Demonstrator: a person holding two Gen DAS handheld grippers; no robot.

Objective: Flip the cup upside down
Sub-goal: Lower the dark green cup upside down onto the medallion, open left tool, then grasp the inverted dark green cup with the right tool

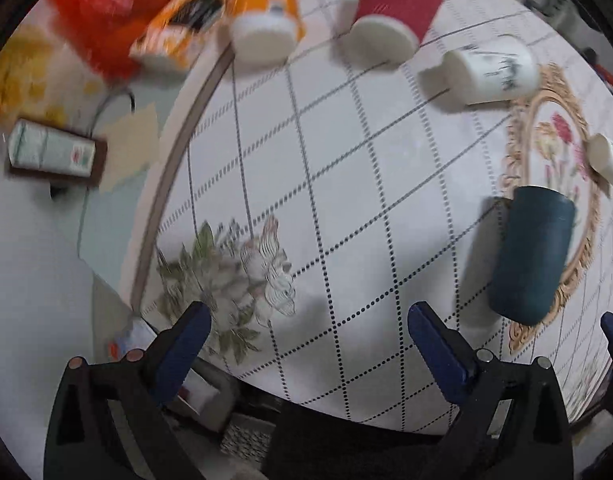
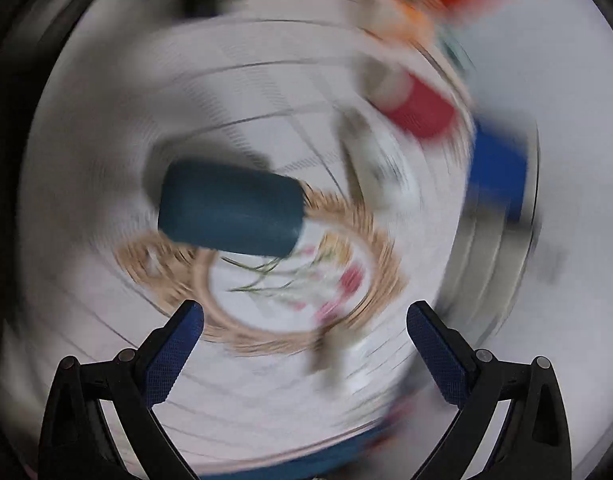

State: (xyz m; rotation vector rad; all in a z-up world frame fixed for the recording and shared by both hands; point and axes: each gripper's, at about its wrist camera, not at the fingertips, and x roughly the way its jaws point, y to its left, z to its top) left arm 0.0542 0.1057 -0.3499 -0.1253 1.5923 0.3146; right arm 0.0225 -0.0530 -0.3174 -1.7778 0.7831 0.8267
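Observation:
A dark teal cup (image 1: pixel 530 254) stands on the round table's tablecloth (image 1: pixel 346 184) at the right, its closed end up. It also shows in the right wrist view (image 2: pixel 230 208), heavily blurred by rotation. My left gripper (image 1: pixel 306 320) is open and empty above the near table edge, left of the cup. My right gripper (image 2: pixel 305 318) is open and empty, short of the cup; one of its blue fingertips (image 1: pixel 612 330) shows at the far right of the left wrist view.
A red cup (image 1: pixel 394 8), an orange-and-white cup (image 1: pixel 264 14), a white printed cup (image 1: pixel 492 70) and another white cup (image 1: pixel 608 160) stand along the table's far side. An orange carton (image 1: pixel 178 28) and a red bag (image 1: pixel 106 8) lie beyond. A blue object (image 2: pixel 498 168) is blurred.

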